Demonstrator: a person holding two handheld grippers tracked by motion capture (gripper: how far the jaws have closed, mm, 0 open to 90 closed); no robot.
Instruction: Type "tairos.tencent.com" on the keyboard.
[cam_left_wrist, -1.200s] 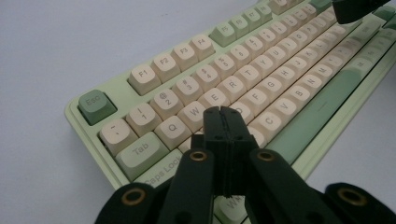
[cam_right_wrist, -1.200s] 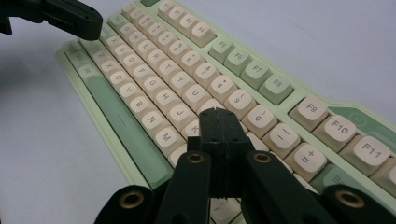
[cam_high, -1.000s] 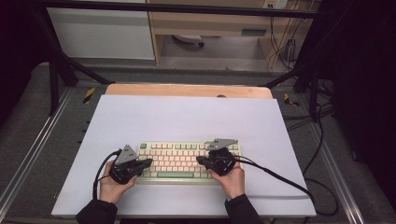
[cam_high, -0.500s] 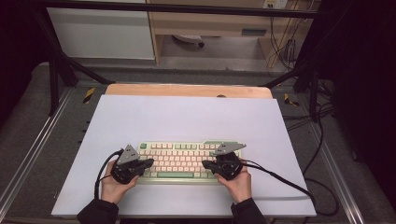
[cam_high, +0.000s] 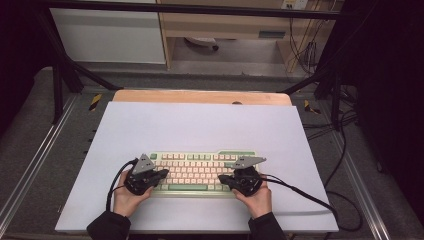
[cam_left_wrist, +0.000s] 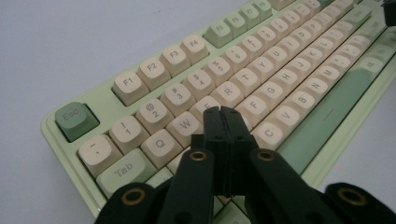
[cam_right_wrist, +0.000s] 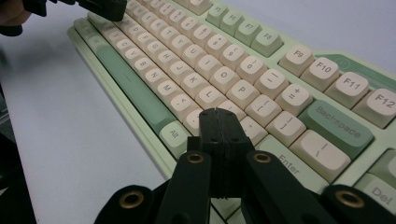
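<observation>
1. High view had the keyboard lying flat on the white mat, down toward 6 o'clock of the mat, its long side running from 9 to 3.
2. Left gripper sat over the keyboard's 9 o'clock end, and the left hand behind it rested on the mat at the near edge.
3. Right gripper sat over the 3 o'clock end, with the right hand at the near edge too and a cable trailing off toward 4 o'clock.
4. Left gripper view showed the left gripper with jaws clenched tight together, nothing between them, tip over the letter keys just right of W.
5. Right gripper view showed the right gripper clenched the same way, empty, tip over the keys below L and left of Enter.
6. Whether either tip pressed a key, I could not tell.
</observation>
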